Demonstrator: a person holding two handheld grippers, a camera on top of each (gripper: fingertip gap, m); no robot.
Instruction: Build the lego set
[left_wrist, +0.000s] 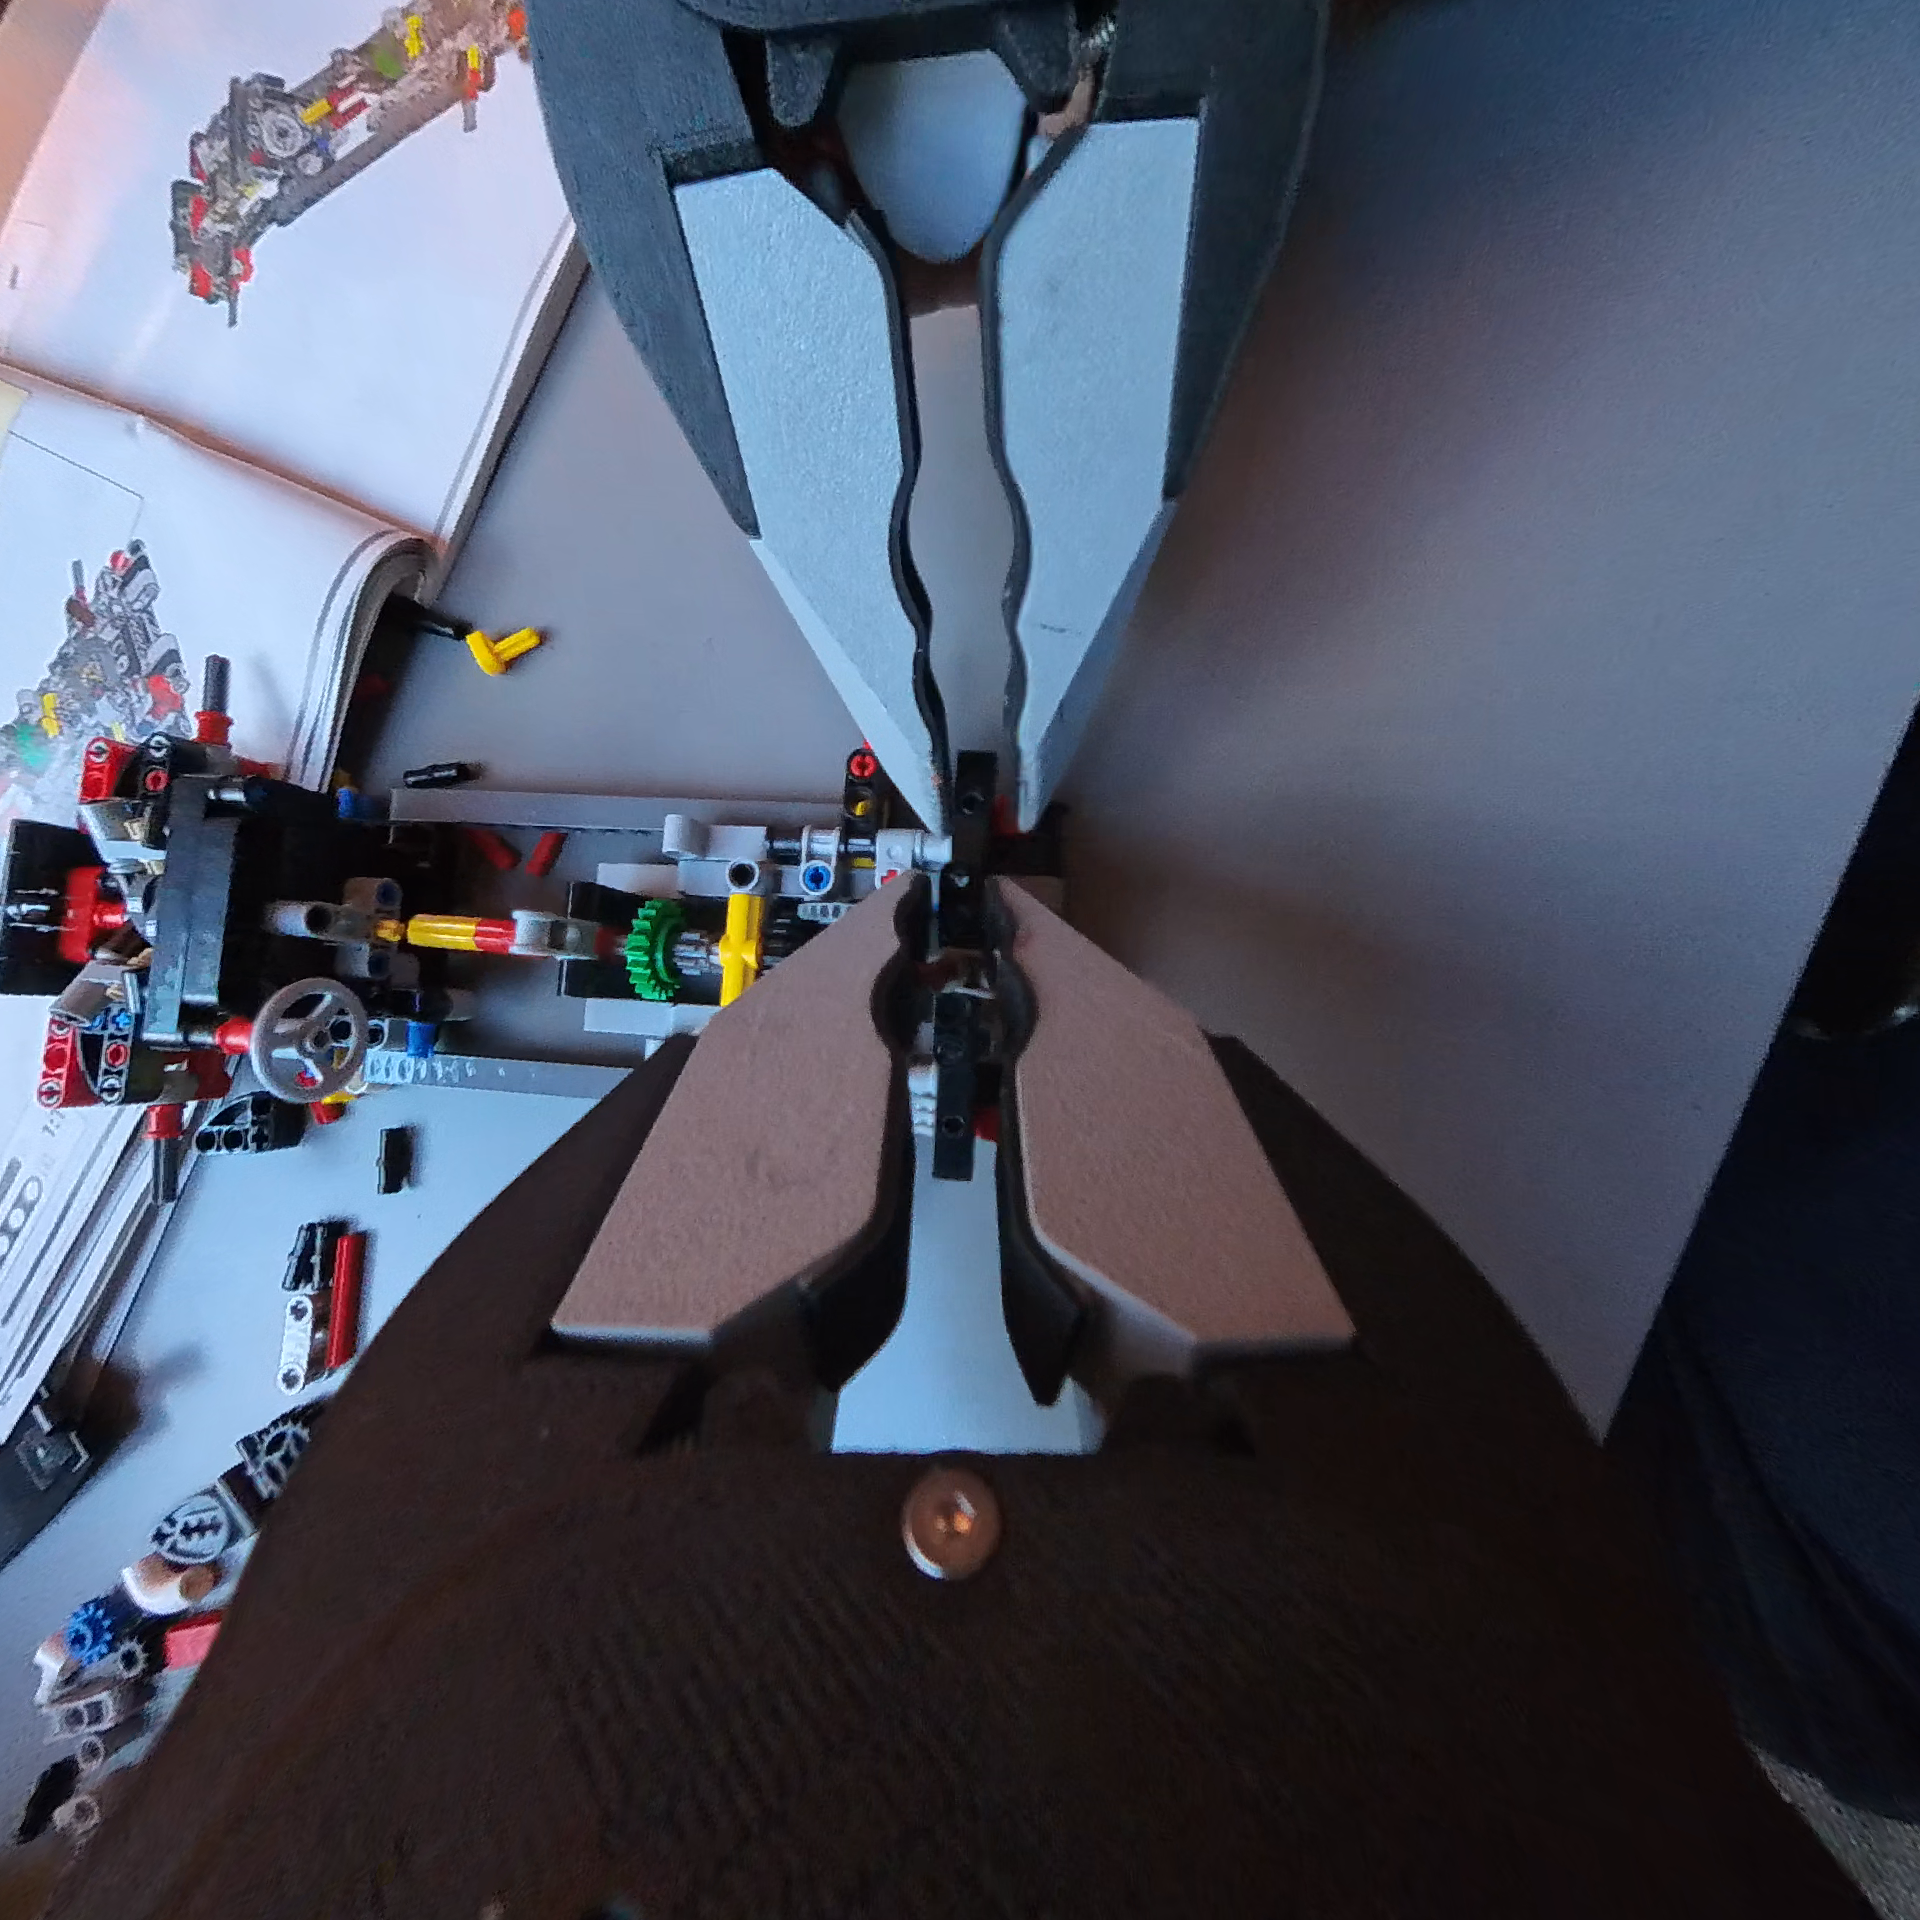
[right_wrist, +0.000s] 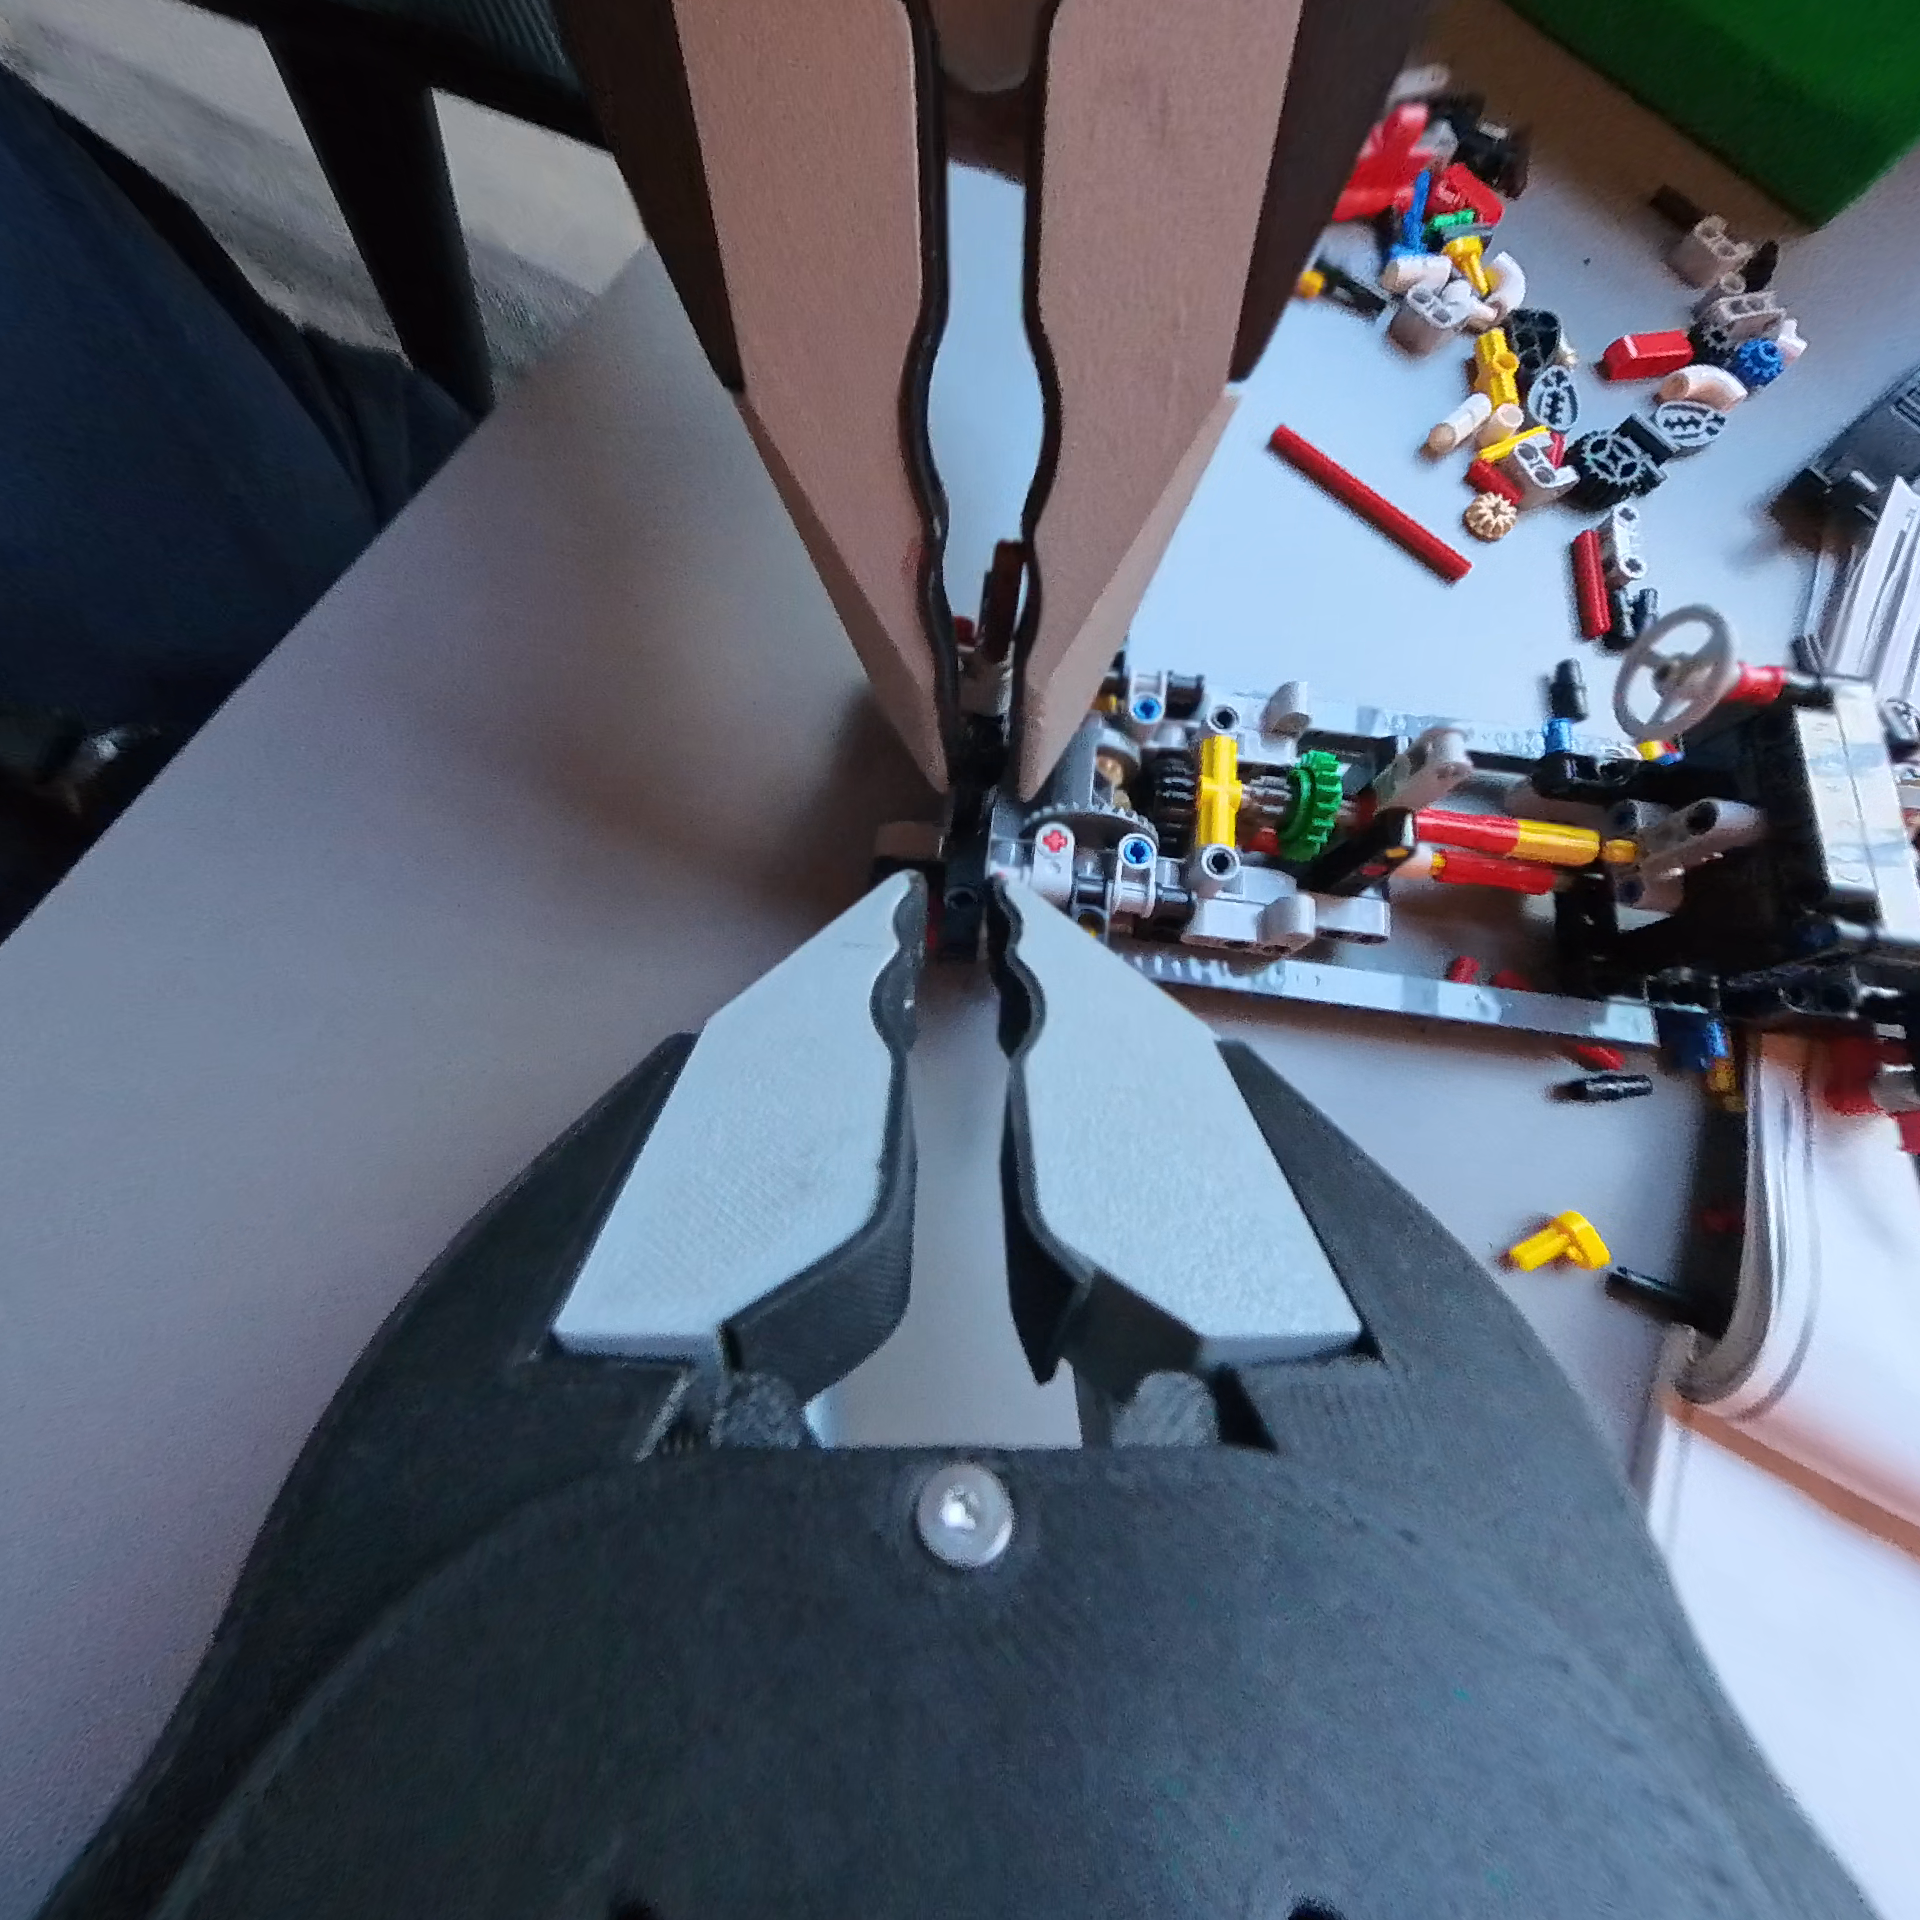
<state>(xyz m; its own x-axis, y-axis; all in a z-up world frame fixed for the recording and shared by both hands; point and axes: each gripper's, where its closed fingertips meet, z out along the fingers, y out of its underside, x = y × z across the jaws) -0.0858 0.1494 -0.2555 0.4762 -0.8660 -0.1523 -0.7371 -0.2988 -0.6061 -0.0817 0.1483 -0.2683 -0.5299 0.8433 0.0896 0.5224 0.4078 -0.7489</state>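
An open instruction booklet (left_wrist: 312, 343) is lying at the far left of the pale counter (left_wrist: 1455, 520), its pages showing pictures of a model, probably placed there so the builder can consult it. Just beside it, loose small parts are sitting on the counter, among them a yellow connector (left_wrist: 504, 649) and a short black pin (left_wrist: 442, 774). Moving right, a half-built brick vehicle chassis (left_wrist: 468, 914) is stretching across the counter, with a grey steering wheel (left_wrist: 310, 1037), a red and yellow shaft, a green gear (left_wrist: 657, 951) and a yellow cross piece along its spine. At the chassis's right-hand end, a narrow black beam (left_wrist: 971, 831) is standing crosswise, and both grippers are meeting on it from opposite sides. The left gripper (left_wrist: 961, 894), with tan fingers, is reaching up from the bottom of its own view, its jaws closed narrowly around the near stretch of the black beam. The right gripper (left_wrist: 982, 821), with grey fingers, is pointing down from the top, its jaws pinching the far end of the same beam. Gripping from both ends likely steadies the beam against the chassis. In the right wrist view, a heap of loose coloured pieces (right_wrist: 1507, 343) is lying beyond the chassis.
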